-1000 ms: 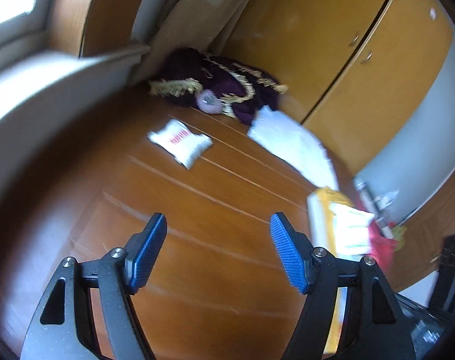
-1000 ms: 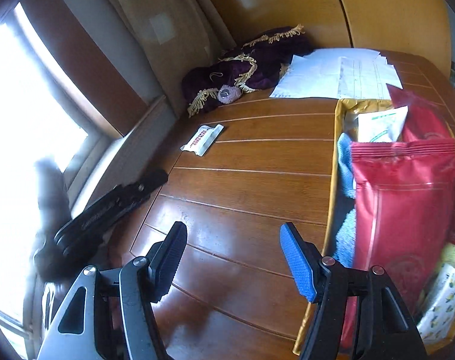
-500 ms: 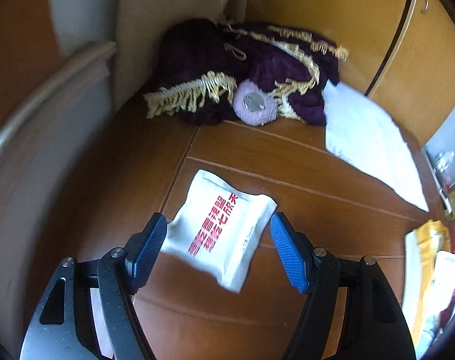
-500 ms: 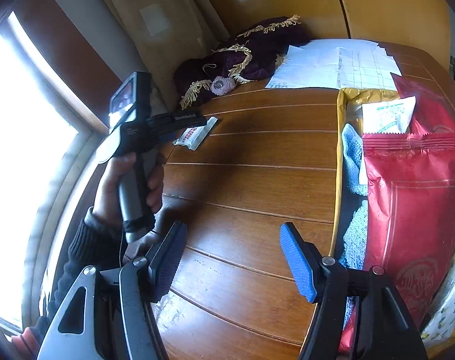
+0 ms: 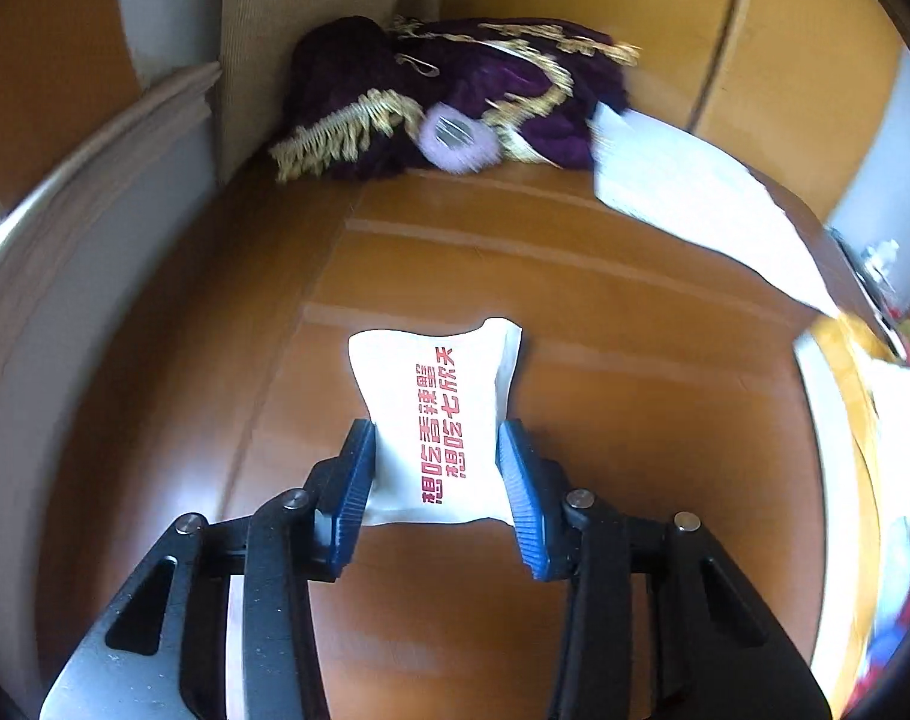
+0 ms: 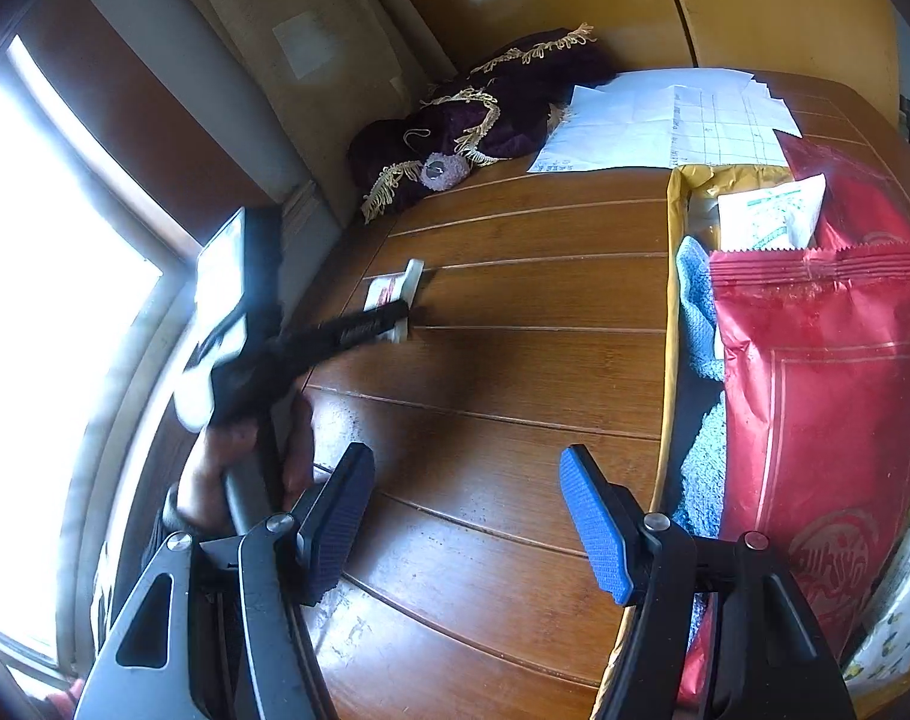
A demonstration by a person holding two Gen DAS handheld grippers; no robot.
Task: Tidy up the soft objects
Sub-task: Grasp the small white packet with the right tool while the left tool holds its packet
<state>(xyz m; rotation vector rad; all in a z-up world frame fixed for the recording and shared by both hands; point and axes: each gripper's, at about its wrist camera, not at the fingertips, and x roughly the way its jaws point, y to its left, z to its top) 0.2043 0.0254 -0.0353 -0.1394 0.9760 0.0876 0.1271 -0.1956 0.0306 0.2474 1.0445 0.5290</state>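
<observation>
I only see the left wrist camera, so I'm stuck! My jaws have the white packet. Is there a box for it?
Observer: Yes. The right wrist view shows a yellow box at the table's right side, holding a red bag and a blue towel.
Operator: What's my other gripper doing?
Observer: The right gripper hangs over bare wood, jaws wide open, holding nothing.
Operator: Who's holding mine?
Observer: A hand in a dark sleeve grips the handle of the left gripper, which is shut on the white packet.
</observation>
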